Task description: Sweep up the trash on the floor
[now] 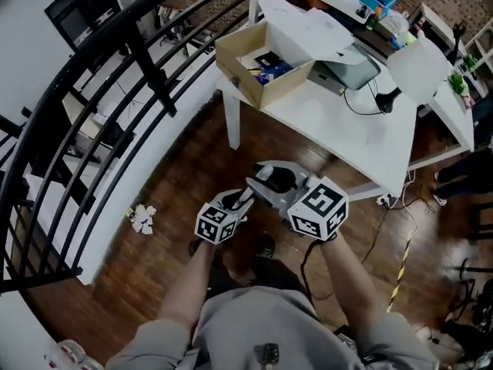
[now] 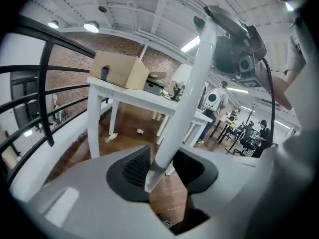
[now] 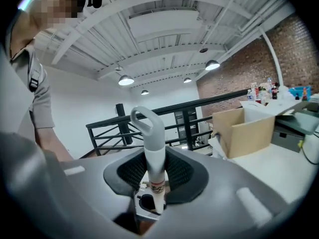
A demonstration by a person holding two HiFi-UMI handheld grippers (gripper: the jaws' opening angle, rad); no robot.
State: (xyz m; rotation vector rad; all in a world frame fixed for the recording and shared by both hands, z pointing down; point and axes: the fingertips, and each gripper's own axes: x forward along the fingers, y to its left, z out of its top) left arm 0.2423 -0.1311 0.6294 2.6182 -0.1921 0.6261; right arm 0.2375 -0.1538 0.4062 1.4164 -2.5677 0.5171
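The trash (image 1: 141, 217) is a clump of crumpled white paper on the wooden floor (image 1: 185, 172). It lies at the left of the scene, against the pale base under the black railing (image 1: 115, 75). (A bottle (image 2: 110, 137) also lies on the floor, far off beyond a leg of the worktop.)

My left tool (image 2: 162, 171) is clenched on a white pole (image 2: 184, 98), which slants up across its pads. My right tool (image 3: 155, 176) is clenched on a white handle (image 3: 152, 148) with a grey loop end, standing upright between its pads. Both tools sit close together in front of my body, to the right of the paper and well apart from it. I cannot tell whether pole and handle belong to one implement. No view shows a brush head or a pan.

Step in hand, as I judge it: bring the sweeping implement to the paper, which is not yet swept.

1. Face the railing base before lowering anything.
2. Draw the clump away from the base, toward open floor. Pushed into the base, it would likely jam there.
3. Use short, light strokes. Crumpled paper is light and should roll or scatter easily.
4. Keep both grips firm so the shaft does not twist.
5. Keep the shaft clear of the railing bars and of the white worktop (image 1: 362, 129) carrying the cardboard box (image 1: 254, 72), far and right.
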